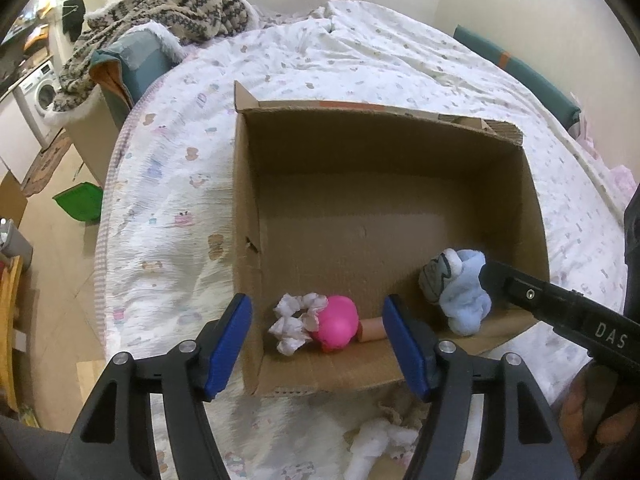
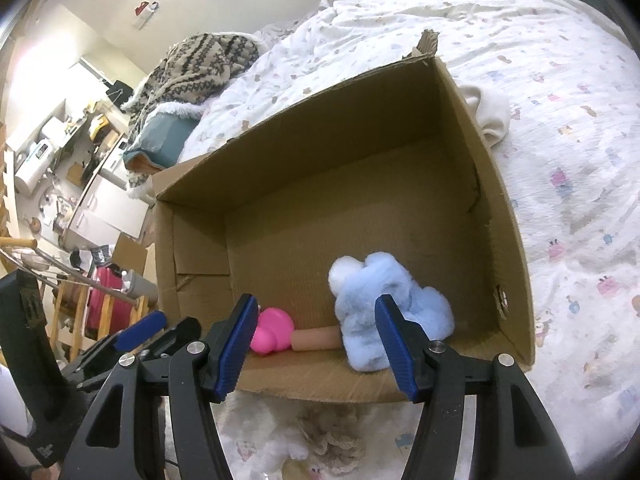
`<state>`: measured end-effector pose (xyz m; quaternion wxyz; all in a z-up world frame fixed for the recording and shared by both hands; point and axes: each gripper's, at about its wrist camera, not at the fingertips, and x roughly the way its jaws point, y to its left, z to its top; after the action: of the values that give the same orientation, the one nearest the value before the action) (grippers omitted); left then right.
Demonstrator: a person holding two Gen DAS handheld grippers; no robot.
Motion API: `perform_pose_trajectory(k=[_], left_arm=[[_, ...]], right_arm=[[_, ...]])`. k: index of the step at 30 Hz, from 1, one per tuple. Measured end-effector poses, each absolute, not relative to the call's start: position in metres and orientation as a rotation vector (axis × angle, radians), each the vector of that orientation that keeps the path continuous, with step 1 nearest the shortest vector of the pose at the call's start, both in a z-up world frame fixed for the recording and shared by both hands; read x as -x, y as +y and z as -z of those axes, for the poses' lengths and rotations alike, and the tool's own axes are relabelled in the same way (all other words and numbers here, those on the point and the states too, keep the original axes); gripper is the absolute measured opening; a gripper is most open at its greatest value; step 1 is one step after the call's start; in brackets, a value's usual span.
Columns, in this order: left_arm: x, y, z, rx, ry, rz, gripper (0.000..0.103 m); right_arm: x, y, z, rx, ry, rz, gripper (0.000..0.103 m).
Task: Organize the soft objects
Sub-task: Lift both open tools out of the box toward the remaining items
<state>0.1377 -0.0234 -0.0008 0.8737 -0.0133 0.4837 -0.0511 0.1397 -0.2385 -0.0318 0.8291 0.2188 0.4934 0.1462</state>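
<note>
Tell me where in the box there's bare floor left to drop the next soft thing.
The cardboard box is bare from its far wall down across the middle. Only the near wall is crowded: white scrunchie and pink toy at one end, blue plush at the other, a beige piece between.

A patterned knit blanket [image 1: 160, 4] occupies the upper left of the frame. Below it stand a washing machine [image 1: 42, 90] and a green bin [image 1: 80, 202] on the floor.
</note>
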Motion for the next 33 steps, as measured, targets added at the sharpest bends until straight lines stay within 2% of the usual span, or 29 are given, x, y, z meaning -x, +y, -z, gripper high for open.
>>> perform_pose_trajectory(k=[23,33], left_arm=[[-0.083,0.006,-0.007,0.080,1.025,0.073,0.065],[-0.065,0.007,0.021,0.069,1.187,0.136,0.065]], right_arm=[[-0.089,-0.245,0.019,-0.448,1.059,-0.296,0.064],[-0.072,-0.243,0.031,-0.462,1.129,-0.270,0.064]])
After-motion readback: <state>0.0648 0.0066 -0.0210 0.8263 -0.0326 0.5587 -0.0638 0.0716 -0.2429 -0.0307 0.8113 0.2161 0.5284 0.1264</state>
